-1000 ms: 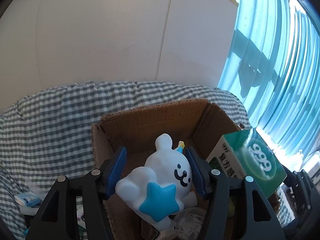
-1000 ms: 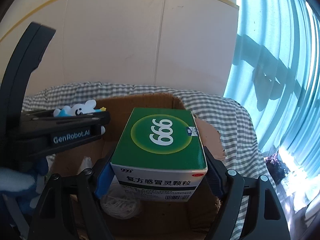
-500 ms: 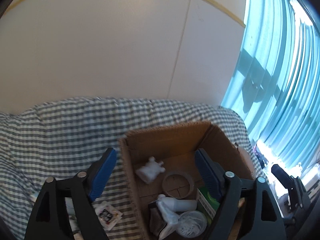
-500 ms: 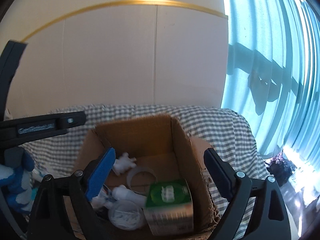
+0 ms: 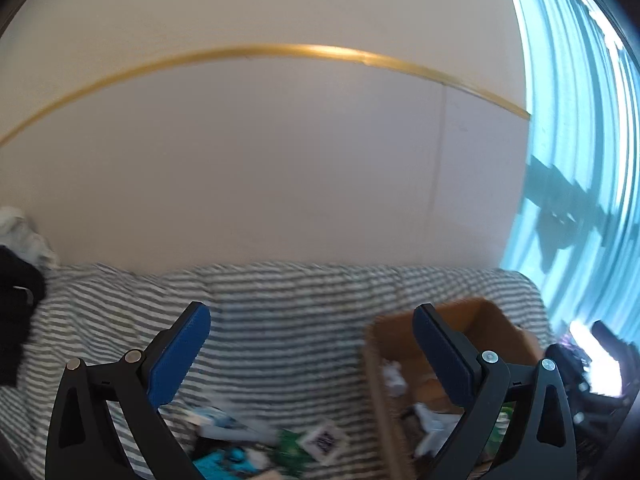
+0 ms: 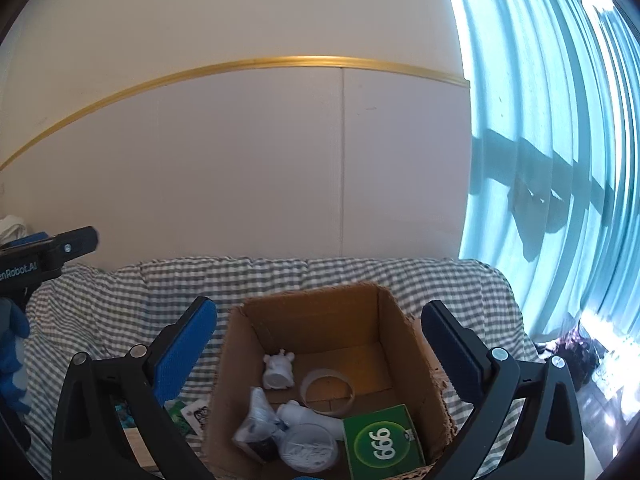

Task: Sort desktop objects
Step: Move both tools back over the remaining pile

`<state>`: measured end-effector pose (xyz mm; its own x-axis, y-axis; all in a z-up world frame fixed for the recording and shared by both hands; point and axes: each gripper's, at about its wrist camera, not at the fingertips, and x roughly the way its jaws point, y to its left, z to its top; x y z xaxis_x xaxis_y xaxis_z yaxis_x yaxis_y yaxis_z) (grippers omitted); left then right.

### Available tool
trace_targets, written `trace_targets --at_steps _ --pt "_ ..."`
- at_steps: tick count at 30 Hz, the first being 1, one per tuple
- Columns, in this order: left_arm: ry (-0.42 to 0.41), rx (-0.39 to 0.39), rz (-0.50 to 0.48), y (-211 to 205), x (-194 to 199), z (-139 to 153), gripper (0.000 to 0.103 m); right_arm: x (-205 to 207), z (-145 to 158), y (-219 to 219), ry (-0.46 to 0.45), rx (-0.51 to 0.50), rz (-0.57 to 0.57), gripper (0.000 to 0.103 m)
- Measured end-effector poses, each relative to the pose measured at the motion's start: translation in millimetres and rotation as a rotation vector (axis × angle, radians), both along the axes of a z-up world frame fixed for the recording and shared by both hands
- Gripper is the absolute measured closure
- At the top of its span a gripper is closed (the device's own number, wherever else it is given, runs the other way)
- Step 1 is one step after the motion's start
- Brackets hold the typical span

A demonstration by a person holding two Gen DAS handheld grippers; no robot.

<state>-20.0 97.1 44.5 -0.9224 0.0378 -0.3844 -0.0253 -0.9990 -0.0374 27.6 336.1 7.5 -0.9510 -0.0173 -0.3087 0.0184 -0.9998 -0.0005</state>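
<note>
An open cardboard box [image 6: 404, 344] stands on the checked cloth. Inside lie a green 999 carton [image 6: 384, 444], a small white figure [image 6: 279, 372], a clear tape ring [image 6: 328, 390], a white rounded toy [image 6: 308, 416], a plastic bag [image 6: 256, 428] and a round tub [image 6: 308, 450]. My right gripper [image 6: 318, 312] hovers above the box, jaws opening, nothing between them. My left gripper [image 5: 310, 320] is up and left of the box [image 5: 472, 320], jaws also opening and empty. The left wrist view is blurred.
Loose items lie on the cloth left of the box: a QR card [image 5: 324, 438], white and blue packets [image 5: 224, 424], something green [image 5: 290, 450]. A blue-gloved hand [image 6: 12, 360] holds the left tool. White wall behind, curtain [image 6: 560, 160] at right, dark clothes [image 5: 16, 320] far left.
The left gripper let go of the white star toy and the right one the green carton; the carton now lies in the box. Both grippers rose and widened; the left swung left.
</note>
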Motion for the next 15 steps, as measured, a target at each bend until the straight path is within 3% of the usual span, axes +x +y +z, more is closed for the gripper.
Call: trace_targets --at_steps 8,15 --pt "-0.071 -0.034 0.069 -49 14 -2 0.0 14 10 -33 0.033 -0.004 0.097 0.0" --pt "-0.103 -0.053 0.078 -74 18 -15 0.0 9 -1 -63 0.009 0.024 0.136 0.0"
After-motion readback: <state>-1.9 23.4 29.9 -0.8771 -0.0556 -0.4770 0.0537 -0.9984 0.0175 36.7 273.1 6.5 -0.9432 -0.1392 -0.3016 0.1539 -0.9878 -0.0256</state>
